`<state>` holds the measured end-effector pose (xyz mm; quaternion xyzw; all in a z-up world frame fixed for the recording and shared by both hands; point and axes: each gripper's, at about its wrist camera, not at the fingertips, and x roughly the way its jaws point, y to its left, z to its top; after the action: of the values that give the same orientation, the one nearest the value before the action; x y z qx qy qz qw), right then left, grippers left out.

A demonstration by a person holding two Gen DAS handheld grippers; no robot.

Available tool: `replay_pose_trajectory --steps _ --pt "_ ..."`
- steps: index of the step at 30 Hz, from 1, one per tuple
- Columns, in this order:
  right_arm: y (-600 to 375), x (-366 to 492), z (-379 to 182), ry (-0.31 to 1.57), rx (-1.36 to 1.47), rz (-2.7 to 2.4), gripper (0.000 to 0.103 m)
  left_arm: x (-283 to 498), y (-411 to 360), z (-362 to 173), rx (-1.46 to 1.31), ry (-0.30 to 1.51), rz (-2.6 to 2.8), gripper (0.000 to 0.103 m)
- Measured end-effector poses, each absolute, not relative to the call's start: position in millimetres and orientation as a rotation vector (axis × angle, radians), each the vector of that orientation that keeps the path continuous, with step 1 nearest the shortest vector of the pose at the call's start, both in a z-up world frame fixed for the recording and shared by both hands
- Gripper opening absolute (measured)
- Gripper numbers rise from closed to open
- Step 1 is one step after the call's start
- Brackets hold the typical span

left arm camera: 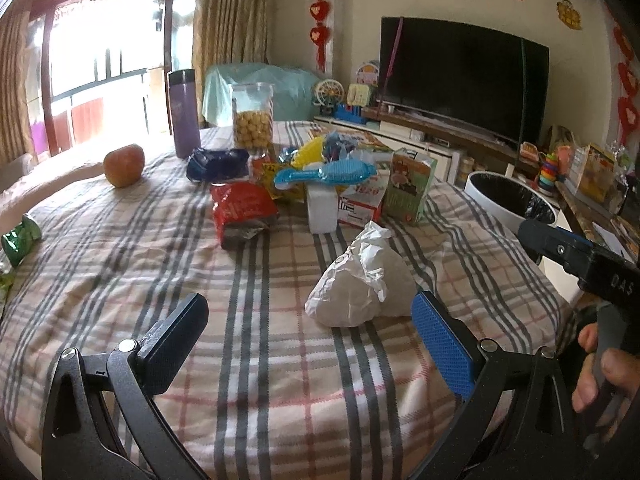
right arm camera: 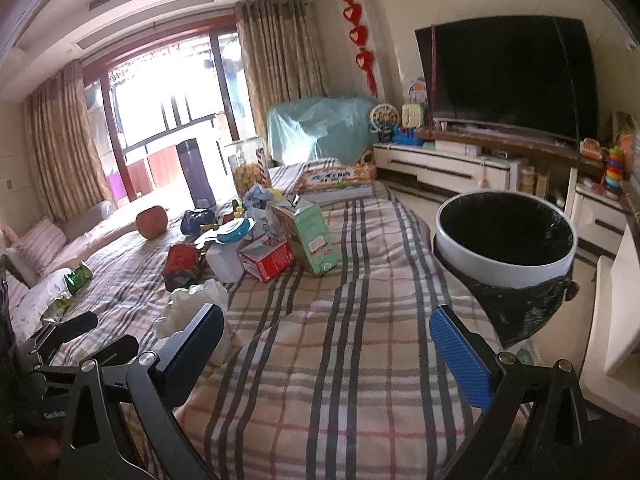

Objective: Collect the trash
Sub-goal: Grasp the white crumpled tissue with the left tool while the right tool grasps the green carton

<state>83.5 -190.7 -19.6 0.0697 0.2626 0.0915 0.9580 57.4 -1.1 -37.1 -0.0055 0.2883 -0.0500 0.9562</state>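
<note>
A crumpled white paper bag (left arm camera: 360, 284) lies on the plaid tablecloth (left arm camera: 248, 280), just ahead of my open, empty left gripper (left arm camera: 310, 330), nearer its blue right finger. It also shows in the right wrist view (right arm camera: 192, 308), behind the black left finger. My right gripper (right arm camera: 326, 338) is open and empty above the cloth. A white bin with a black liner (right arm camera: 506, 248) stands off the table's right edge; it also shows in the left wrist view (left arm camera: 512, 200). Farther back lie a red snack bag (left arm camera: 240, 214), a green carton (left arm camera: 410, 186) and a red-white box (left arm camera: 360, 204).
A white foam block (left arm camera: 322, 210), blue plastic toy (left arm camera: 324, 174), dark blue bag (left arm camera: 218, 164), apple (left arm camera: 124, 166), purple flask (left arm camera: 183, 114) and jar of snacks (left arm camera: 253, 120) stand at the back. Green wrappers (left arm camera: 20, 240) lie at the left edge. A TV (left arm camera: 460, 80) is behind.
</note>
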Motion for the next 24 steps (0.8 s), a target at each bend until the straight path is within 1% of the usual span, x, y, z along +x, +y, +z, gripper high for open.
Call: replay_pose_trajectory --steps 14,21,24 --pt "-194.2 153.0 -30.2 0.663 0.145 0.263 0.103 100.2 -12.2 -49.0 0.011 0.682 -0.158 0.103" --pt "-188.4 195.5 -42.1 0.745 0.133 0.305 0.102 119.9 -9.3 -61.6 -0.036 0.761 -0.210 0.092" --pt "-185.0 212.7 -48.7 0.777 0.129 0.329 0.102 124.5 -9.7 -65.3 -0.057 0.785 -0.234 0.085"
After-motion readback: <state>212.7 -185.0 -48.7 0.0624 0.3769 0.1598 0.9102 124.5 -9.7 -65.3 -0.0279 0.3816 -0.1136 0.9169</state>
